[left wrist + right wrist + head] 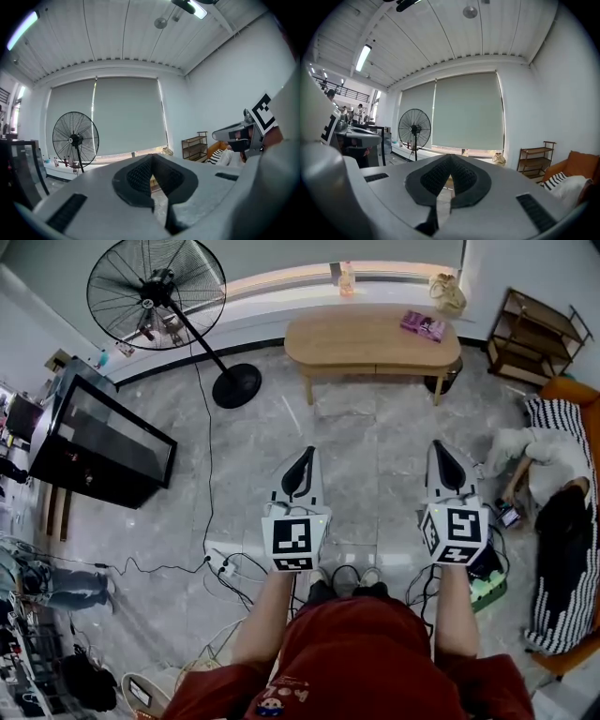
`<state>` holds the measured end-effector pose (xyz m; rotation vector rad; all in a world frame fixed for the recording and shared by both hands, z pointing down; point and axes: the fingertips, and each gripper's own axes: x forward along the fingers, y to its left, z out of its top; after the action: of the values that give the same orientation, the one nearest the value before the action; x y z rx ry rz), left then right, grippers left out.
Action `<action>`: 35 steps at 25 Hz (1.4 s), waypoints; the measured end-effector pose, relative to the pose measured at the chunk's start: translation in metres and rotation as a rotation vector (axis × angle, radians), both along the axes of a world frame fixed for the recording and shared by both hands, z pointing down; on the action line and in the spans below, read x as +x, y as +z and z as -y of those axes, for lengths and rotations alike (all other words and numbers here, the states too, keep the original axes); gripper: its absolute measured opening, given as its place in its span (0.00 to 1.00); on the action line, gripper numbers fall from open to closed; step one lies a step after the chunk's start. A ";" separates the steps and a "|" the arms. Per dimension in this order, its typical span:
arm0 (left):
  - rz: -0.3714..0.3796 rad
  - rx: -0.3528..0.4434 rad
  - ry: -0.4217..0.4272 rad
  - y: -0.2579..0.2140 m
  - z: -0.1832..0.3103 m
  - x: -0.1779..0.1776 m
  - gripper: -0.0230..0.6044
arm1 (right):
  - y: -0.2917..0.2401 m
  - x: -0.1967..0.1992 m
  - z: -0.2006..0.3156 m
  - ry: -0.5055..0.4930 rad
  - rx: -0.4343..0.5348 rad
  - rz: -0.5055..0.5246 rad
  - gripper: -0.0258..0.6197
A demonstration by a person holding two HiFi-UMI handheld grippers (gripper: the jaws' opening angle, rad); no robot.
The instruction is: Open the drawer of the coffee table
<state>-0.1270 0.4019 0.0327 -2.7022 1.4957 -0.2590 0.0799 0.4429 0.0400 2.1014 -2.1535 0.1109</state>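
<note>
The light wooden coffee table (375, 338) stands across the room by the window wall, with a pink book (424, 325) on its top. No drawer front can be made out from here. My left gripper (305, 457) and right gripper (441, 448) are held side by side over the grey marble floor, well short of the table, pointing toward it. Both are shut with nothing between the jaws. In the left gripper view the left gripper (151, 157) has its dark pads meeting at the tip; the right gripper (450, 157) looks the same in its own view.
A black standing fan (155, 292) is at the back left, its cable running to a power strip (222, 565) near my feet. A black glass cabinet (98, 437) is on the left. A wooden shelf (534, 334) and a person lying on an orange sofa (562, 521) are on the right.
</note>
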 end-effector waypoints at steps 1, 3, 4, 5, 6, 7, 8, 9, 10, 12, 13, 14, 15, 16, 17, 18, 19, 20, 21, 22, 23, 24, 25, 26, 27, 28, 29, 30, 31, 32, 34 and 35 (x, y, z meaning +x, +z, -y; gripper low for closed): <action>0.001 -0.001 -0.002 0.001 -0.001 0.006 0.05 | 0.002 0.005 -0.001 -0.005 -0.004 0.011 0.03; -0.003 -0.007 -0.012 0.001 -0.003 0.015 0.05 | 0.004 0.013 -0.001 -0.018 -0.007 0.024 0.03; -0.006 -0.011 -0.019 0.002 -0.005 0.019 0.05 | 0.005 0.016 -0.003 -0.023 -0.007 0.028 0.03; -0.007 -0.015 -0.022 0.003 -0.006 0.022 0.05 | 0.005 0.019 -0.005 -0.028 -0.006 0.030 0.03; -0.004 -0.016 -0.024 0.003 -0.008 0.026 0.05 | 0.006 0.021 -0.007 -0.032 -0.005 0.033 0.03; 0.001 -0.015 -0.023 0.003 -0.010 0.030 0.05 | 0.007 0.023 -0.008 -0.035 -0.005 0.036 0.03; 0.007 -0.014 -0.020 0.002 -0.012 0.034 0.05 | 0.009 0.024 -0.009 -0.038 -0.007 0.040 0.03; 0.013 -0.012 -0.014 0.002 -0.013 0.038 0.05 | 0.011 0.026 -0.009 -0.039 -0.010 0.045 0.03; 0.017 -0.012 -0.007 0.002 -0.016 0.043 0.05 | 0.012 0.028 -0.011 -0.040 -0.013 0.050 0.03; 0.018 -0.011 0.005 0.004 -0.019 0.051 0.05 | 0.015 0.031 -0.015 -0.042 -0.016 0.056 0.03; 0.017 -0.009 0.006 0.005 -0.020 0.054 0.05 | 0.016 0.033 -0.016 -0.043 -0.016 0.057 0.03; 0.017 -0.005 0.005 0.005 -0.020 0.056 0.05 | 0.017 0.034 -0.017 -0.044 -0.015 0.059 0.03; 0.019 0.000 0.004 0.004 -0.020 0.059 0.05 | 0.018 0.036 -0.018 -0.044 -0.015 0.060 0.03; 0.021 0.005 0.005 0.004 -0.020 0.062 0.05 | 0.018 0.039 -0.018 -0.041 -0.015 0.062 0.03; 0.023 0.009 0.007 0.003 -0.019 0.065 0.05 | 0.019 0.042 -0.019 -0.038 -0.014 0.064 0.03; 0.022 0.011 0.010 0.003 -0.019 0.067 0.05 | 0.019 0.044 -0.019 -0.036 -0.013 0.066 0.03; 0.019 0.010 0.014 0.003 -0.017 0.069 0.06 | 0.019 0.045 -0.017 -0.034 -0.012 0.065 0.03; 0.015 0.007 0.019 0.003 -0.015 0.071 0.09 | 0.019 0.046 -0.015 -0.033 -0.009 0.063 0.03; 0.011 0.003 0.023 0.004 -0.012 0.073 0.13 | 0.019 0.047 -0.013 -0.033 -0.006 0.060 0.03; 0.009 -0.001 0.028 0.006 -0.009 0.075 0.16 | 0.019 0.048 -0.011 -0.032 -0.004 0.057 0.03; 0.007 -0.006 0.032 0.008 -0.007 0.076 0.21 | 0.019 0.048 -0.009 -0.031 -0.003 0.053 0.03; 0.004 -0.011 0.035 0.010 -0.003 0.077 0.25 | 0.019 0.048 -0.006 -0.030 -0.004 0.049 0.03; 0.000 -0.016 0.037 0.012 0.000 0.079 0.28 | 0.020 0.049 -0.003 -0.030 -0.005 0.045 0.03; -0.003 -0.021 0.038 0.014 0.005 0.080 0.30 | 0.021 0.050 0.001 -0.029 -0.006 0.042 0.03; -0.005 -0.026 0.037 0.017 0.010 0.081 0.30 | 0.022 0.051 0.006 -0.029 -0.008 0.039 0.03; -0.008 -0.029 0.036 0.019 0.015 0.082 0.31 | 0.023 0.052 0.011 -0.027 -0.012 0.037 0.03; -0.011 -0.033 0.036 0.021 0.021 0.083 0.31 | 0.025 0.054 0.017 -0.025 -0.016 0.035 0.03; -0.015 -0.036 0.035 0.023 0.028 0.084 0.32 | 0.026 0.055 0.023 -0.023 -0.019 0.033 0.03; -0.020 -0.038 0.035 0.024 0.034 0.085 0.32 | 0.027 0.057 0.030 -0.021 -0.022 0.031 0.03; -0.024 -0.039 0.036 0.025 0.041 0.086 0.33 | 0.027 0.057 0.037 -0.020 -0.023 0.028 0.03; -0.028 -0.038 0.035 0.028 0.057 0.087 0.33 | 0.028 0.058 0.052 -0.021 -0.024 0.020 0.03; -0.027 -0.039 0.035 0.030 0.066 0.088 0.33 | 0.029 0.058 0.061 -0.021 -0.026 0.015 0.03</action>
<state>-0.0393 0.3363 0.0625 -2.7704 1.4646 -0.2537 0.1384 0.3821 0.0688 2.0697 -2.1702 0.1523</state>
